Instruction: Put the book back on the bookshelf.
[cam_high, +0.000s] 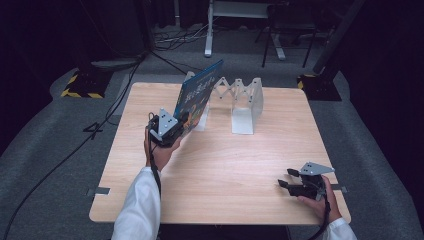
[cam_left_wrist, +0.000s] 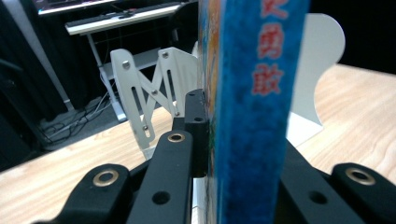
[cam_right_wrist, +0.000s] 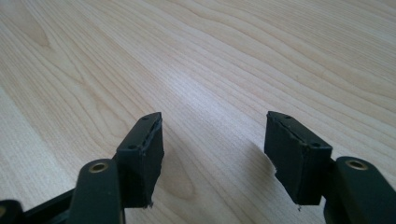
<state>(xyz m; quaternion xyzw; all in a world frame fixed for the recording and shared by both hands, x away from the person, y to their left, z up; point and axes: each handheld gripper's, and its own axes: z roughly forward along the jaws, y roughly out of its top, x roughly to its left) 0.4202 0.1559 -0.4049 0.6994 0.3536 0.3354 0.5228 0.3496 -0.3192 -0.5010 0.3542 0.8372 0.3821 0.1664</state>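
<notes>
Blue picture book (cam_high: 197, 97) stands tilted above the table (cam_high: 225, 165), clamped by the left hand-held gripper (cam_high: 175, 127) for slotting into the white expanding rack (cam_high: 240, 100); right hand-held gripper (cam_high: 287, 180) rests open, empty.

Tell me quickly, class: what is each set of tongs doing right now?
Left tongs: closed on the blue book, held tilted above the table near the white rack.
Right tongs: open, holding nothing, just above the table.
</notes>
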